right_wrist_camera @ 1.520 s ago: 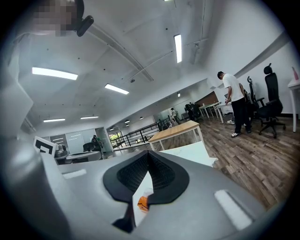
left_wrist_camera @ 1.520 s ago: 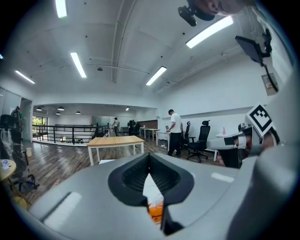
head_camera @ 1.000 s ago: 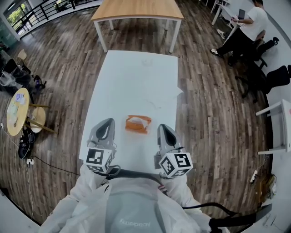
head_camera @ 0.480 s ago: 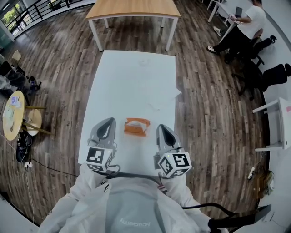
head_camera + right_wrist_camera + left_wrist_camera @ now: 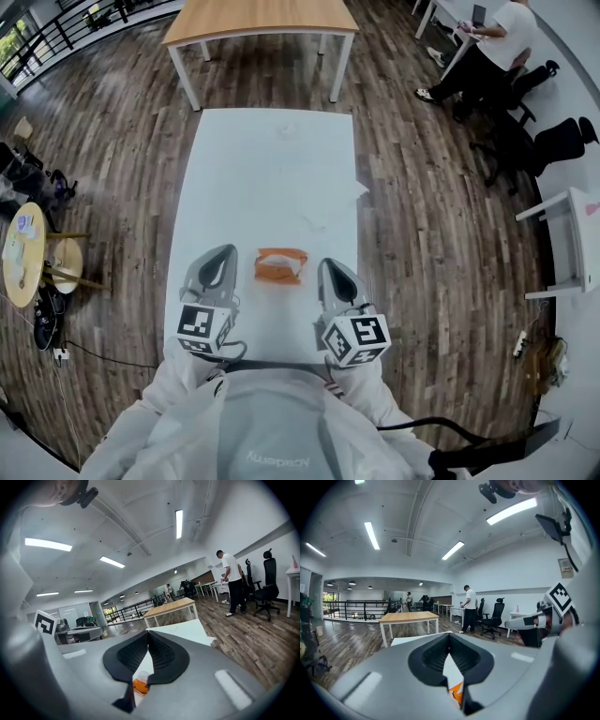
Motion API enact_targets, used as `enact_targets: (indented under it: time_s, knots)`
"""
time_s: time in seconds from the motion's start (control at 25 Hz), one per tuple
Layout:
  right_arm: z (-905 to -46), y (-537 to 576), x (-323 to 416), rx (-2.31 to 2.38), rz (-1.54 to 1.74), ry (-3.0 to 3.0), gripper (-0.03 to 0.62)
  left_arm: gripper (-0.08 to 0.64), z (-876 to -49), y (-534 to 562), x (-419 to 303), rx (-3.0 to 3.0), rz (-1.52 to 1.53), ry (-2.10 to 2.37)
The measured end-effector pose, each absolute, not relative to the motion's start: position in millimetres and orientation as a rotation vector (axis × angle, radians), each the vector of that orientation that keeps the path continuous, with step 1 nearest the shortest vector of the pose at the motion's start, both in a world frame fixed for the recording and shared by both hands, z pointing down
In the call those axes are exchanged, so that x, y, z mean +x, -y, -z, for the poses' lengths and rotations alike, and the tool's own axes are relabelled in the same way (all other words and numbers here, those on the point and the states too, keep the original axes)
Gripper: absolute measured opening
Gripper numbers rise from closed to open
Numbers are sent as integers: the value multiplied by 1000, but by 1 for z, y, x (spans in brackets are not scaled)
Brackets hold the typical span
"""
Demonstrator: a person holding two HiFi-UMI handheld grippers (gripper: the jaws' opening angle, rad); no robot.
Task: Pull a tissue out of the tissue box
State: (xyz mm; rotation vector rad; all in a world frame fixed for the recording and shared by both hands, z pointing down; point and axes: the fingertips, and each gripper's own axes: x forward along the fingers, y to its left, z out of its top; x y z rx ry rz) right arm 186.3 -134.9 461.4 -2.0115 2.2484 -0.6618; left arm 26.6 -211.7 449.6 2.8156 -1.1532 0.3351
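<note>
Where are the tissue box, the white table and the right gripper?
tissue box (image 5: 280,266): head view, middle of its top.
white table (image 5: 267,169): head view, bare middle of tabletop.
right gripper (image 5: 330,266): head view, its closed jaw tips.

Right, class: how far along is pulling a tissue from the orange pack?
Done: nothing yet; the soft orange tissue pack sits on the white table with neither claw touching it. In hand: nothing; the left claw and right claw are shut and empty, either side of it. Left: reach, pinch a tissue, pull it out.

tissue box (image 5: 281,265) (orange) on table (image 5: 267,169) | left gripper (image 5: 221,259), right gripper (image 5: 331,271) flanking
</note>
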Motion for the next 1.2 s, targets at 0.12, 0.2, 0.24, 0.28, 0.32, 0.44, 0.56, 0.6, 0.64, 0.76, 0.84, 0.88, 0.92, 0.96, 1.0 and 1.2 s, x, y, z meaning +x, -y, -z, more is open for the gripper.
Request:
enact_targets:
  time_s: [0.12,0.2,0.24,0.28,0.32,0.44,0.56,0.6,0.64,0.76,0.84,0.88,0.92,0.96,1.0,1.2]
  knots:
    - [-460,138,186,-2017,658,-2254,2,0,-447,215,30,2829,-322,1139]
    - [-461,139,183,-2016,663,-2272,31,0,-448,216,29,2828,-318,1130]
    - [-462,139,181,-2013,666,-2283,35,0,-449,216,27,2823,-315,1128]
    - [-462,139,178,-2009,668,-2293,41,0,-450,217,26,2817,-310,1128]
    - [-461,139,177,-2005,668,-2303,46,0,-450,218,25,2813,-303,1128]
    - [-459,139,174,-1992,664,-2329,57,0,-448,219,25,2810,-283,1128]
    - [-459,140,168,-1984,665,-2349,77,0,-449,220,22,2807,-276,1124]
    - [-459,141,167,-1980,667,-2357,86,0,-450,221,21,2805,-275,1123]
    - [-460,142,165,-1974,669,-2368,96,0,-451,222,21,2802,-273,1123]
    - [-462,143,160,-1951,678,-2419,124,0,-453,225,22,2794,-267,1121]
    - [-463,142,157,-1920,691,-2454,159,0,-454,225,23,2791,-263,1119]
    - [-463,142,155,-1901,698,-2472,188,0,-454,225,23,2791,-261,1118]
    - [-464,142,154,-1883,706,-2489,207,0,-454,225,24,2790,-259,1117]
    - [-465,142,153,-1868,712,-2506,225,0,-454,225,24,2790,-258,1117]
    - [-465,142,152,-1857,716,-2523,241,0,-454,226,24,2789,-257,1118]
    - [-466,143,149,-1816,726,-2593,308,0,-452,228,25,2787,-248,1124]
